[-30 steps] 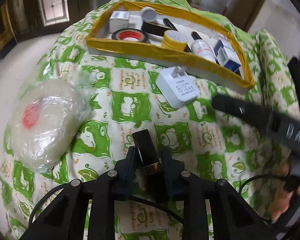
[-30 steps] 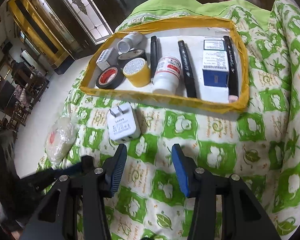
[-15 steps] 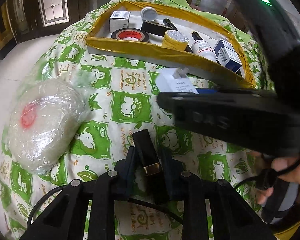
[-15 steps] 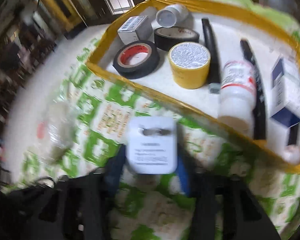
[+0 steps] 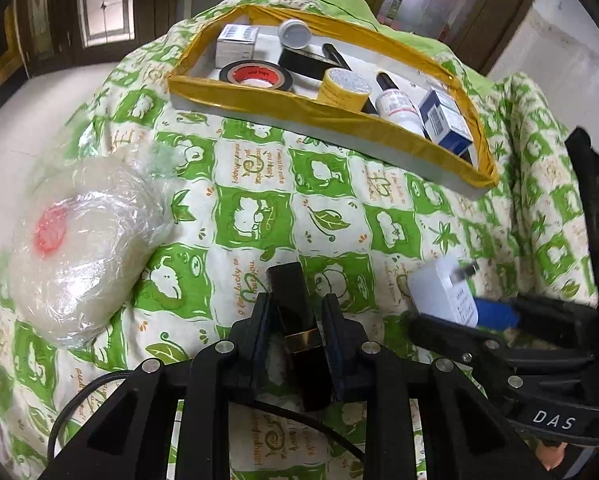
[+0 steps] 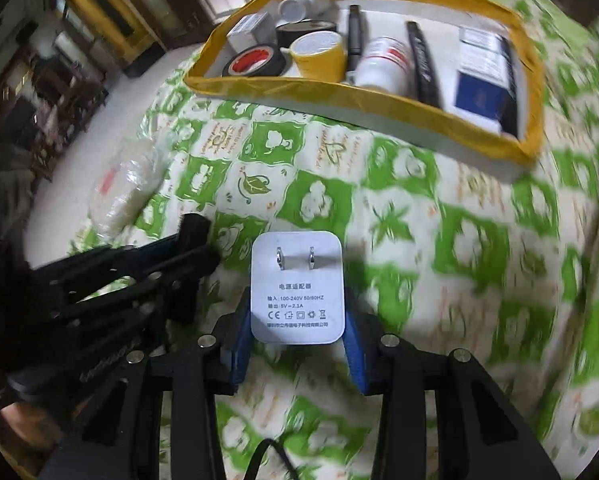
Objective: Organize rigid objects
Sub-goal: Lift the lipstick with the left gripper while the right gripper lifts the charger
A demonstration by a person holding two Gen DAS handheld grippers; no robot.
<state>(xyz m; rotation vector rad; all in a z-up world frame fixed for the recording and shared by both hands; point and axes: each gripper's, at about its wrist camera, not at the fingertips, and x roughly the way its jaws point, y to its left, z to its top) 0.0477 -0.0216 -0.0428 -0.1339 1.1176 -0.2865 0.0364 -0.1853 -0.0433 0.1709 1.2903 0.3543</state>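
My left gripper point(image 5: 295, 312) is shut on a black lipstick tube with a gold band point(image 5: 293, 312), held just above the green and white quilt. My right gripper point(image 6: 297, 328) is shut on a white power adapter point(image 6: 297, 288), prongs facing up, lifted off the quilt; it also shows at the right of the left wrist view point(image 5: 443, 296). The yellow-rimmed tray point(image 5: 299, 104) lies farther back and holds tape rolls point(image 5: 255, 74), a white bottle point(image 5: 397, 104), boxes and pens. It shows in the right wrist view too point(image 6: 339, 92).
A clear plastic-wrapped bundle with a red mark point(image 5: 79, 248) lies on the quilt at the left. The quilt point(image 5: 259, 208) drops off to a pale floor on the left. The left gripper shows in the right wrist view point(image 6: 131, 280).
My right gripper closed on the white adapter near the tray, lifted it and drew it back toward me and to the right. My left gripper kept still with the lipstick.
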